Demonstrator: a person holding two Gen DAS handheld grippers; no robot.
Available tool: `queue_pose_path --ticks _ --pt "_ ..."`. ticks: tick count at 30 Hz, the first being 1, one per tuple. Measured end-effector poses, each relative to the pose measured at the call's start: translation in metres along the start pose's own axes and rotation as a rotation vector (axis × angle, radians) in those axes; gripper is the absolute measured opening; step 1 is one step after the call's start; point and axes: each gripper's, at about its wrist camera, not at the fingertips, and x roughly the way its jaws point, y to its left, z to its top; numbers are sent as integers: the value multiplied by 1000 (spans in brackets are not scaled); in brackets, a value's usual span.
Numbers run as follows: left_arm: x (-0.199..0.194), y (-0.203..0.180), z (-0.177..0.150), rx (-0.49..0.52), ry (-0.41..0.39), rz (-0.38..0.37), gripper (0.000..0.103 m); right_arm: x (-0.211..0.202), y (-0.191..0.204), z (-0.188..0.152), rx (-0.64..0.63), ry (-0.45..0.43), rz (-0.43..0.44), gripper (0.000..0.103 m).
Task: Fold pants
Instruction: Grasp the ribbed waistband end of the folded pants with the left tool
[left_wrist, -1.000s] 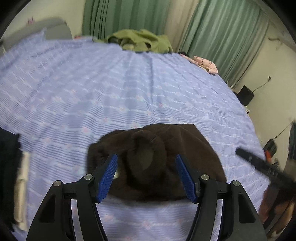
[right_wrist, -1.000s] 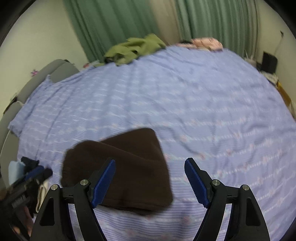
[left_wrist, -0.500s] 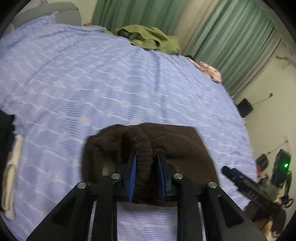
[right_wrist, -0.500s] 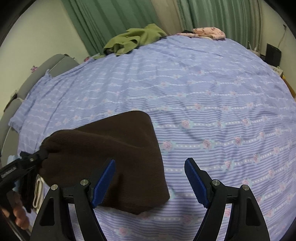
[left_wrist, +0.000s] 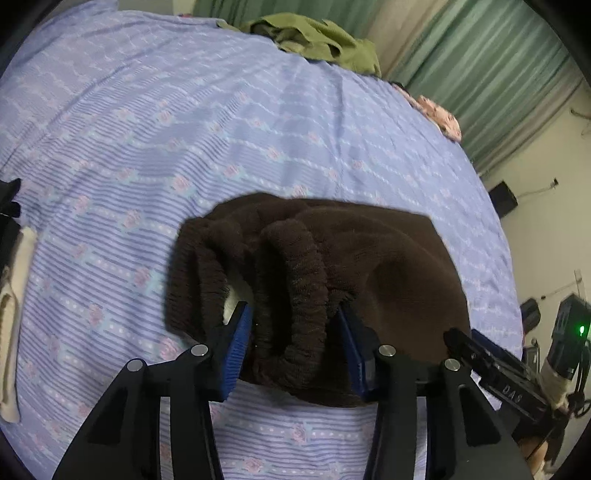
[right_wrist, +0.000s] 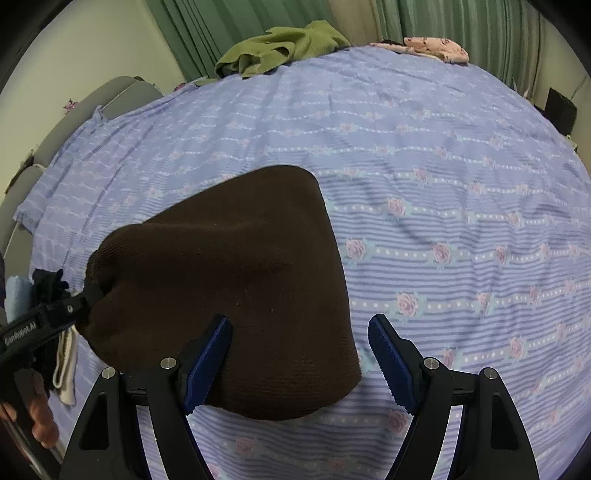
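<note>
Left tool (left_wrist: 291, 347) clenched on the bunched waistband of the brown pants (left_wrist: 388, 266). Right tool (right_wrist: 299, 354) spread wide, gripping nothing, its left finger over the cloth. Pants lie folded on the bed (right_wrist: 443, 155), near edge. Thick, soft, limp knit, likely light; grip through stacked layers at the elastic band.

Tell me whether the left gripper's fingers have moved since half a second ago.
Yes. The left gripper has spread its fingers apart around the pants waistband, against the bedsheet.

Green garment (right_wrist: 284, 46) and pink cloth (right_wrist: 437, 46) on bedsheet (right_wrist: 443, 147).
</note>
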Motion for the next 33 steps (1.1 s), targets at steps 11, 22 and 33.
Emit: queue_pose_path --ticks 11,22,33 --pt "-6 -30 -12 194 -43 168 23 11 -5 -17 27 49 -6 78" --pt "-33 12 10 72 -92 103 25 -20 35 -8 -84 -28 13 78" --pt "6 53 -12 -125 26 103 74 -7 32 -6 -65 4 -10 78"
